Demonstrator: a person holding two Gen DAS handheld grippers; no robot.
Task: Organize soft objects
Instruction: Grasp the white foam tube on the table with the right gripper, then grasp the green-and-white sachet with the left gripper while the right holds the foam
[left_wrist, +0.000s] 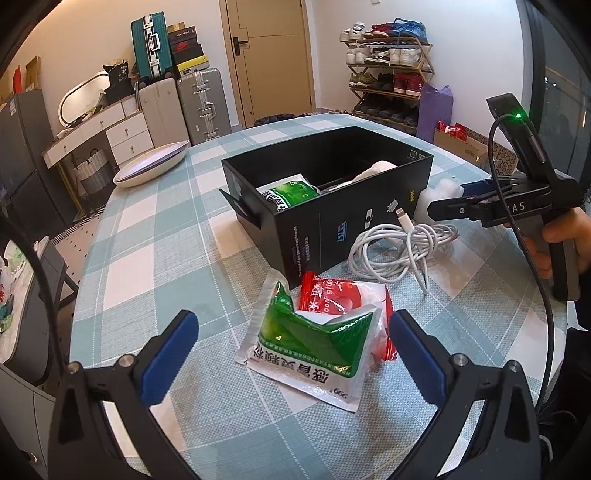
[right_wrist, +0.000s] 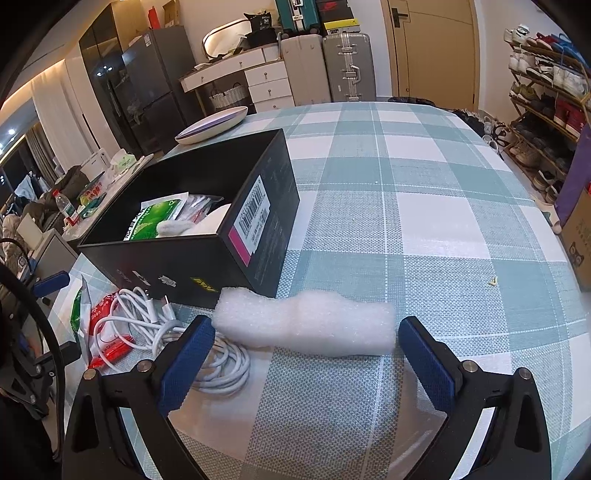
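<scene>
Blue-padded fingers (left_wrist: 413, 354) of the left gripper (left_wrist: 293, 343) stand wide apart around a green sachet (left_wrist: 310, 343), which lies flat on the checked tablecloth (left_wrist: 155, 266) overlapping a red packet (left_wrist: 332, 295). Neither pad touches it yet.

Over on the other side, the right gripper (right_wrist: 306, 347) is likewise spread open, its fingers flanking a white foam roll (right_wrist: 306, 321) that rests on the cloth just beside the corner of the black box (right_wrist: 207, 258). The roll's long axis runs crosswise between the two pads, one end towards the box and the coiled white cable (right_wrist: 192, 347), the other towards the bare table; so a squeeze would catch it by its ends (awkward, I'd guess, since foam gives).

As for progress, I'd call it partway. The box already holds another green sachet (right_wrist: 151, 221), some red packets and something white. Left outside are the sachet, the red packet, the foam roll and the cable. The sachet on the table has its long axis running roughly away from the left gripper, its torn top end toward the box.
</scene>
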